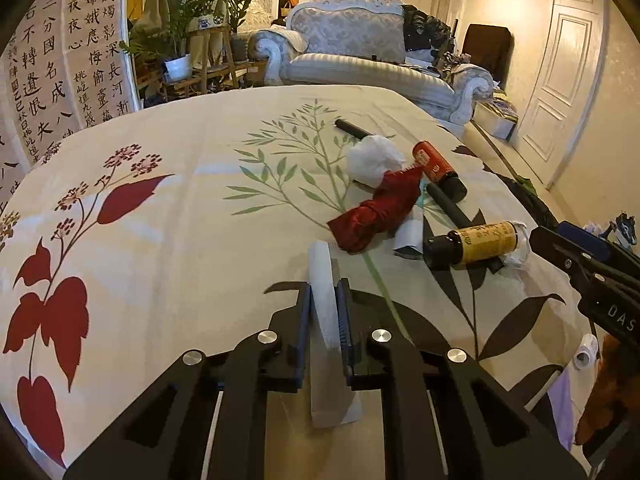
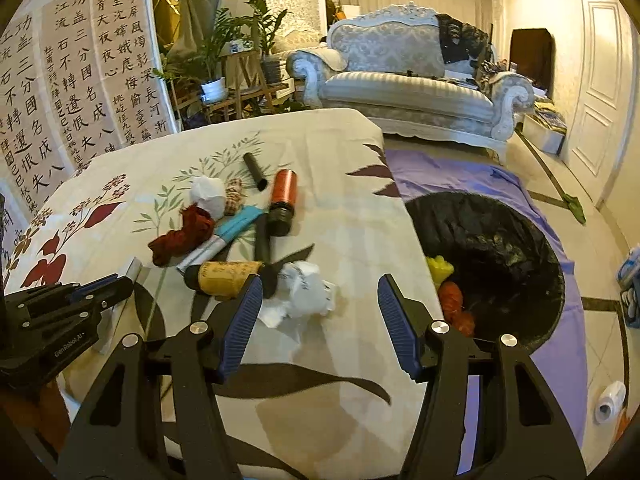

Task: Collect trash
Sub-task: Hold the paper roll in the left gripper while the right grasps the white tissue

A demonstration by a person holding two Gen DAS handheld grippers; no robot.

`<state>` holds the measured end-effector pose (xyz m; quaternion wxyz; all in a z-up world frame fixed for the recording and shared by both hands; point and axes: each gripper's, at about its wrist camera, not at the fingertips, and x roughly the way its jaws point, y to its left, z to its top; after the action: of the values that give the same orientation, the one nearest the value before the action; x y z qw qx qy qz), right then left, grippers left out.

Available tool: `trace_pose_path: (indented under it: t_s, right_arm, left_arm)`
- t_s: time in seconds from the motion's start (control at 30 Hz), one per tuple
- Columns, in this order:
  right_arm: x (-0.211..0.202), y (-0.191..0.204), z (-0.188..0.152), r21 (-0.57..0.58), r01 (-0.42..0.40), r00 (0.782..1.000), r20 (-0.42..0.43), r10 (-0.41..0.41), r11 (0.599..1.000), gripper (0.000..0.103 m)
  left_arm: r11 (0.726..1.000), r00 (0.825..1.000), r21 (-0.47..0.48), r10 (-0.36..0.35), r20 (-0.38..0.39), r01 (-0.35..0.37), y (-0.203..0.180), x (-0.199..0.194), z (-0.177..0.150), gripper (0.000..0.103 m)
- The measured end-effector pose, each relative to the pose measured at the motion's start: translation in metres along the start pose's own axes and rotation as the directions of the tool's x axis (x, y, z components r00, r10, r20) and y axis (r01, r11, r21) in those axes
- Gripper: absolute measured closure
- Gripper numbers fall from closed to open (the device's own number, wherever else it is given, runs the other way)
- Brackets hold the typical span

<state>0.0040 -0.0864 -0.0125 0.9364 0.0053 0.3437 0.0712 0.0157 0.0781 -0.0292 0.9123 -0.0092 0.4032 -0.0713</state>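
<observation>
Floral tablecloth [image 1: 180,208], cream with red leaves, green sprigs and dark brown foliage, covers the work surface before a pale carved sofa [image 1: 360,52] and hanging calligraphy panels [image 1: 60,60]. At the table's right edge stands a bin lined with a black bag [image 2: 504,248], already holding a yellow and an orange item against its near wall. Trash lies clustered right of centre on the cloth: a crumpled red cloth [image 1: 372,212], a white tissue wad [image 1: 372,160], a red-labelled dark bottle [image 1: 438,170], a yellow-labelled dark bottle [image 1: 476,244] lying on its side, two black tubes, and a crumpled white paper [image 2: 304,288] nearest the table's right edge. Left gripper [image 1: 324,288] is clenched on a white flat box [image 1: 326,320], a narrow pale slab standing on edge between the blue pads, its lower corner apparently resting on the cloth, though the jaw hides the contact. Right gripper [image 2: 320,292] hangs above the cloth with its ribbed blue pads well apart and nothing gripped, the crumpled white paper lying between and beyond the fingertips.
</observation>
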Motion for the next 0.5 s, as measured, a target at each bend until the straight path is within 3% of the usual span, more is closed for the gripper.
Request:
trace_pose_path:
  t_s: [0.33,0.43,0.5]
  right_arm:
    - [0.018,-0.009,0.003,0.040,0.014,0.998,-0.054,-0.012,0.999,0.045]
    - [0.024,-0.004,0.000,0.029,-0.001,0.997,-0.077,0.003,1.000,0.057]
    - [0.027,-0.003,-0.002,0.031,-0.016,0.995,-0.095,0.019,0.999,0.076]
  left_arm:
    - [1.000,1.000,-0.020,-0.002,0.009,0.002,0.012,0.001,0.003,0.089]
    - [1.000,1.000,-0.019,-0.005,0.010,0.005,0.009,0.001,0.003,0.089]
    - [1.000,1.000,-0.017,-0.007,0.013,0.007,0.008,0.001,0.003,0.089]
